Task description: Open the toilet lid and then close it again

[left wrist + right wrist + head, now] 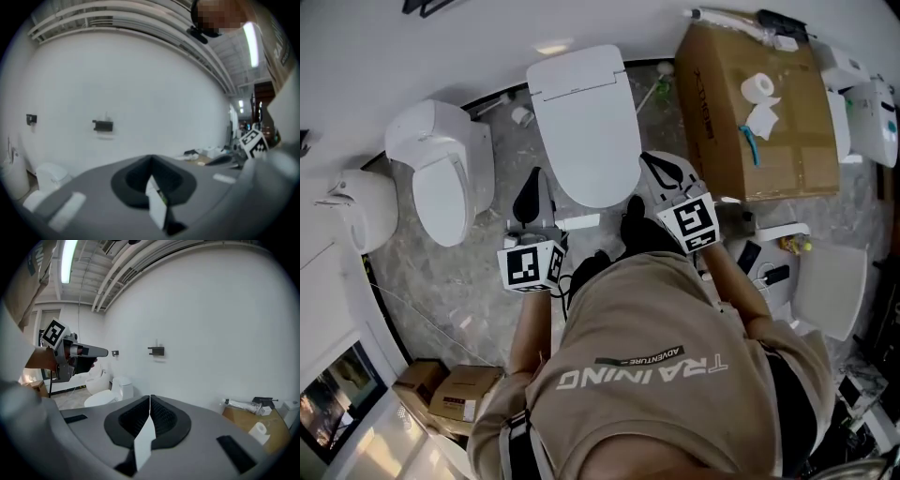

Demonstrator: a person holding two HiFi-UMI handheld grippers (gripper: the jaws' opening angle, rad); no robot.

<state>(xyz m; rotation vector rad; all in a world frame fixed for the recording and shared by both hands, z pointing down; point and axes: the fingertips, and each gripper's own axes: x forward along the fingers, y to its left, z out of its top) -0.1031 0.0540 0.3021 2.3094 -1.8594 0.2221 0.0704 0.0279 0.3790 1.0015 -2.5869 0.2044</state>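
Note:
The white toilet (581, 122) stands against the wall straight ahead, its lid (591, 141) down flat. My left gripper (532, 178) is shut and empty, just off the bowl's left side. My right gripper (651, 159) is shut and empty too, next to the lid's right edge. I cannot tell whether either touches the toilet. In the left gripper view the shut gripper (150, 161) faces the bare white wall. In the right gripper view the shut gripper (150, 398) points at the wall, with the toilet (105, 394) low on the left and the left gripper (70, 355) above it.
A second, rounder toilet (441, 173) stands to the left. A large cardboard box (759, 112) with a paper roll (757, 86) on top sits to the right. White ceramic parts (830, 286) lie on the marble floor at the right. A black bracket (157, 351) hangs on the wall.

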